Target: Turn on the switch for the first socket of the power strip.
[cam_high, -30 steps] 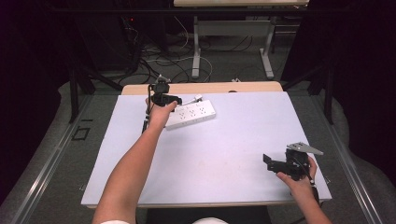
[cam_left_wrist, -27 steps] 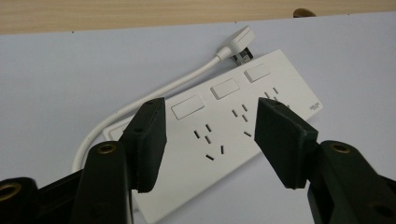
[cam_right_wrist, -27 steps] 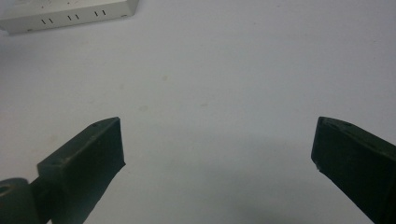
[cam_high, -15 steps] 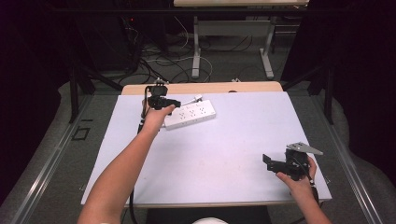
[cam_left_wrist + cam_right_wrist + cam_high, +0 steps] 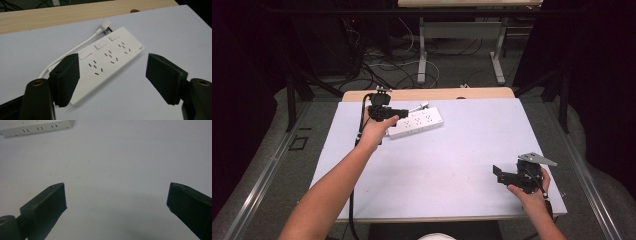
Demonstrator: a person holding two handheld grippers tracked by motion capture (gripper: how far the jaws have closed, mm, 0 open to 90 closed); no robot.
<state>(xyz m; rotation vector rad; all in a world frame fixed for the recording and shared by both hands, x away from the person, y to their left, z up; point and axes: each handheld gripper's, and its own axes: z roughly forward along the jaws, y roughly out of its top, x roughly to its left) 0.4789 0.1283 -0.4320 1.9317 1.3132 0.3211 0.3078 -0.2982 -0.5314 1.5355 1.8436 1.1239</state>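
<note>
A white power strip point(image 5: 418, 123) with three sockets and three switches lies flat near the table's far edge, left of centre; its white cord and plug point(image 5: 104, 25) curl behind it. My left gripper point(image 5: 404, 113) hovers open at the strip's left end, jaws spread wide, the strip point(image 5: 110, 58) lying between and beyond them untouched. My right gripper point(image 5: 498, 173) is held low over the near right of the table, open, with only bare table between its jaws; the strip's edge point(image 5: 37, 127) shows far off.
The white tabletop point(image 5: 462, 150) has a bare wooden strip point(image 5: 432, 94) along its far edge. Beyond it are table legs and loose cables point(image 5: 412, 60) on a dark floor. A cable point(image 5: 354, 200) trails from the left gripper along the forearm.
The left gripper has stayed at the strip's left end, barely shifting. The right gripper has not moved.
</note>
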